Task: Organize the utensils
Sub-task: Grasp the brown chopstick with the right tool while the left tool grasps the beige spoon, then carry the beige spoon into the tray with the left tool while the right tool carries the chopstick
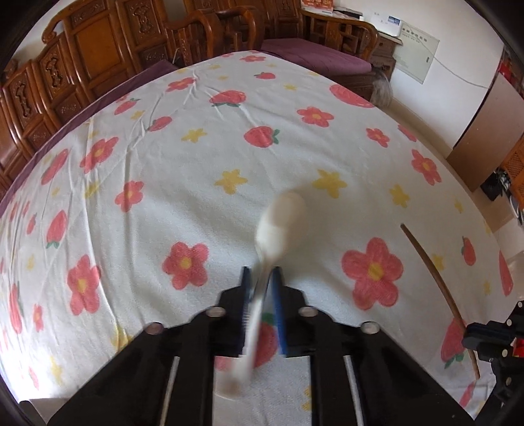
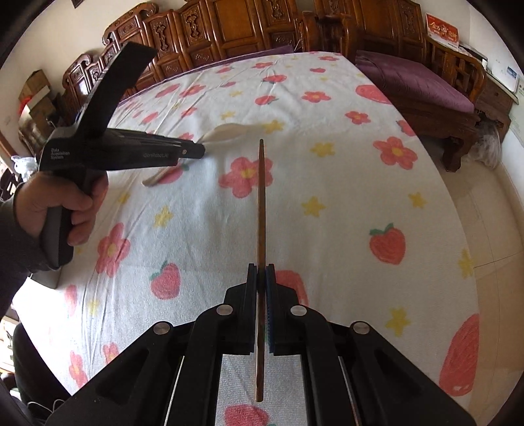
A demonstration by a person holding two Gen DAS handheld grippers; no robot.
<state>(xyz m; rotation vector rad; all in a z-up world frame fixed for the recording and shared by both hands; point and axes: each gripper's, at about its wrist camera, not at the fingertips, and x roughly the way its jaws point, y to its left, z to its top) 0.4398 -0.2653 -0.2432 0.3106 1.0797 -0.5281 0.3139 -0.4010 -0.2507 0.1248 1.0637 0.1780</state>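
My left gripper (image 1: 262, 273) is shut on a white spoon (image 1: 280, 226), whose handle runs back between the jaws and whose blurred bowl sticks out ahead over the flowered cloth (image 1: 196, 170). The right wrist view shows the left gripper (image 2: 202, 150) at the upper left in a person's hand (image 2: 62, 209), with the spoon (image 2: 229, 131) in it. My right gripper (image 2: 261, 268) is shut on a thin brown chopstick (image 2: 261, 196) that points straight ahead. In the left wrist view that chopstick (image 1: 432, 278) shows at the right, with part of the right gripper's body at the frame's edge.
A white cloth printed with flowers and strawberries (image 2: 360, 203) covers the whole table. Carved wooden furniture (image 2: 235, 29) stands along the far edge. A purple-cushioned wooden bench (image 2: 416, 85) lies off the far right corner, and pale floor (image 2: 491, 209) runs past the right edge.
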